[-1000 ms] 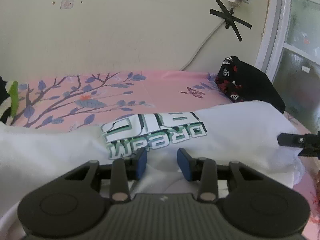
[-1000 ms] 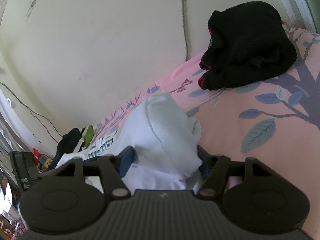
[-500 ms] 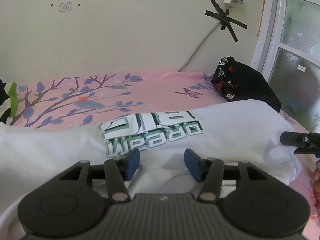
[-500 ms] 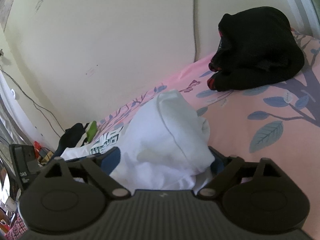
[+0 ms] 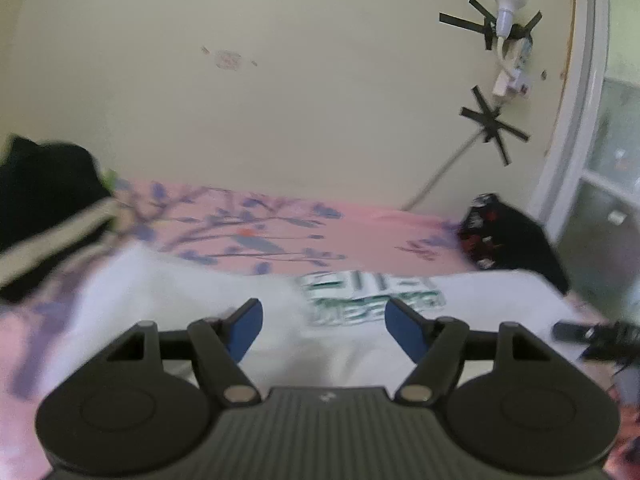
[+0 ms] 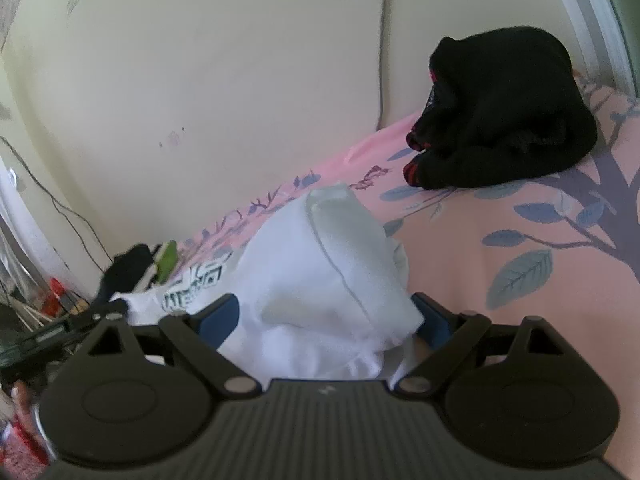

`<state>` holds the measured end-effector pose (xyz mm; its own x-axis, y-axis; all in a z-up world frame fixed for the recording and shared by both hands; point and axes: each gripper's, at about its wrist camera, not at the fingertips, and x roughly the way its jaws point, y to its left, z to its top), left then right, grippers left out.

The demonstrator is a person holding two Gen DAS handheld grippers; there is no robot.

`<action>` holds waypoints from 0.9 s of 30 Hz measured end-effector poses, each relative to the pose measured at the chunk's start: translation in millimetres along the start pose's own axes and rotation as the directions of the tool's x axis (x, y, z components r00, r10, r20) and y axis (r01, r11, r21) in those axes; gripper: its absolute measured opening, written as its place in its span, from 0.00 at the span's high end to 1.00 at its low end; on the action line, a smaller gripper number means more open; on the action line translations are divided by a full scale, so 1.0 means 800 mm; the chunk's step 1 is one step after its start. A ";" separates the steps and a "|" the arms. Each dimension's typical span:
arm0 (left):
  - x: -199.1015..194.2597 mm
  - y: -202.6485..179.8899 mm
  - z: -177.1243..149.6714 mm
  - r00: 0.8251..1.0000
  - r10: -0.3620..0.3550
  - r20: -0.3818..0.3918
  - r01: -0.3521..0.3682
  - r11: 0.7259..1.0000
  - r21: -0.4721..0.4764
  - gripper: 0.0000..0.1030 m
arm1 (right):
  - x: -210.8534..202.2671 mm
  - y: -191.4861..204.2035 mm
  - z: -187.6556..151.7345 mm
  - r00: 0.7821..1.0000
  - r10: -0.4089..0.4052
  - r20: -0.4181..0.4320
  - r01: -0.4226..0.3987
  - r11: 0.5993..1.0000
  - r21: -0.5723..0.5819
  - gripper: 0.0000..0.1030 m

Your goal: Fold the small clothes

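A white T-shirt (image 5: 180, 292) with a green printed logo (image 5: 368, 298) lies spread across the pink floral bedsheet (image 5: 360, 232). My left gripper (image 5: 324, 324) hovers over its near edge. Its jaws are opening, with only flat cloth below and nothing between the blue pads (image 5: 246, 326). In the right wrist view a bunched end of the white T-shirt (image 6: 332, 264) lies between the wide-apart fingers of my right gripper (image 6: 326, 318). The pads do not press on it. The right gripper's tip (image 5: 596, 340) shows at the right edge of the left wrist view.
A crumpled black garment (image 6: 500, 108) with red trim sits near the wall and window frame (image 5: 572, 128). A black, white and green pile of clothes (image 5: 40, 196) lies at the sheet's far left. A cable (image 6: 380, 60) runs down the wall.
The left gripper's jaws have spread wider and it has drawn back and leftward, so the logo now sits further off. The right gripper's jaws have widened off the white bunch.
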<state>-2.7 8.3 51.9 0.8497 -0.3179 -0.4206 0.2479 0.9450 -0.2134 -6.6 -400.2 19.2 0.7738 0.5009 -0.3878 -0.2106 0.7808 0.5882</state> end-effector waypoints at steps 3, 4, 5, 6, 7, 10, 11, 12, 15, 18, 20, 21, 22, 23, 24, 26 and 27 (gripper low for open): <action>-0.010 0.004 -0.014 0.995 0.099 -0.002 -0.099 0.993 0.058 0.32 | 0.003 0.013 -0.003 0.999 -0.047 -0.003 0.046 0.998 -0.045 0.17; -0.010 0.005 -0.019 0.992 0.130 -0.004 -0.129 0.988 0.079 0.32 | 0.005 0.018 -0.005 0.998 -0.063 -0.002 0.062 0.996 -0.060 0.16; -0.011 0.008 -0.024 0.988 0.152 -0.015 -0.150 0.984 0.091 0.33 | 0.006 0.023 -0.007 0.997 -0.077 -0.004 0.076 0.994 -0.078 0.13; -0.011 0.011 -0.023 0.988 0.150 -0.025 -0.148 0.986 0.077 0.33 | 0.007 0.026 -0.009 0.997 -0.079 -0.007 0.078 0.993 -0.085 0.10; -0.012 0.013 -0.022 0.988 0.152 -0.021 -0.150 0.986 0.074 0.32 | 0.008 0.028 -0.010 0.997 -0.070 -0.011 0.069 0.994 -0.083 0.06; -0.007 0.007 -0.023 0.981 0.190 -0.037 -0.185 0.977 0.108 0.24 | 0.010 0.034 -0.013 0.996 -0.092 -0.013 0.090 0.990 -0.106 0.06; -0.006 0.004 -0.024 0.980 0.193 -0.039 -0.187 0.975 0.123 0.20 | 0.011 0.035 -0.013 0.995 -0.098 -0.014 0.096 0.989 -0.111 0.06; -0.005 0.001 -0.024 0.980 0.197 -0.042 -0.189 0.972 0.137 0.11 | 0.012 0.037 -0.013 0.994 -0.106 -0.014 0.103 0.988 -0.114 0.06; -0.001 0.000 -0.026 0.975 0.212 -0.068 -0.199 0.967 0.158 0.05 | 0.017 0.048 -0.014 0.989 -0.147 -0.032 0.140 0.976 -0.165 0.06; 0.009 0.001 -0.027 0.970 0.207 -0.127 -0.184 0.969 0.166 0.00 | 0.023 0.065 -0.019 0.977 -0.207 -0.051 0.188 0.949 -0.254 0.06; 0.014 0.004 -0.027 0.966 0.205 -0.156 -0.179 0.970 0.166 0.00 | 0.028 0.076 -0.023 0.966 -0.251 -0.058 0.221 0.923 -0.314 0.06; 0.016 0.005 -0.027 0.965 0.204 -0.164 -0.178 0.970 0.164 0.00 | 0.030 0.081 -0.026 0.961 -0.270 -0.058 0.236 0.911 -0.339 0.06; 0.017 0.005 -0.027 0.964 0.206 -0.168 -0.178 0.970 0.164 0.00 | 0.032 0.085 -0.028 0.957 -0.286 -0.057 0.248 0.900 -0.358 0.06; 0.017 0.005 -0.027 0.964 0.207 -0.170 -0.179 0.970 0.166 0.00 | 0.034 0.086 -0.029 0.953 -0.297 -0.056 0.256 0.893 -0.369 0.06; 0.018 0.005 -0.027 0.963 0.209 -0.172 -0.181 0.969 0.168 0.00 | 0.034 0.086 -0.029 0.953 -0.298 -0.055 0.258 0.893 -0.369 0.06; 0.020 0.005 -0.027 0.961 0.213 -0.177 -0.183 0.968 0.171 0.00 | 0.032 0.083 -0.028 0.955 -0.290 -0.054 0.253 0.898 -0.360 0.06; 0.020 0.004 -0.027 0.960 0.216 -0.180 -0.185 0.967 0.175 0.00 | 0.032 0.082 -0.028 0.957 -0.287 -0.053 0.250 0.900 -0.356 0.06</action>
<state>1.7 4.5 25.2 0.7855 -0.1151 -0.6080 0.1645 0.9860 0.0258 -14.1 -328.1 31.9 0.7690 0.2750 -0.5771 -0.2085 0.9613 0.1802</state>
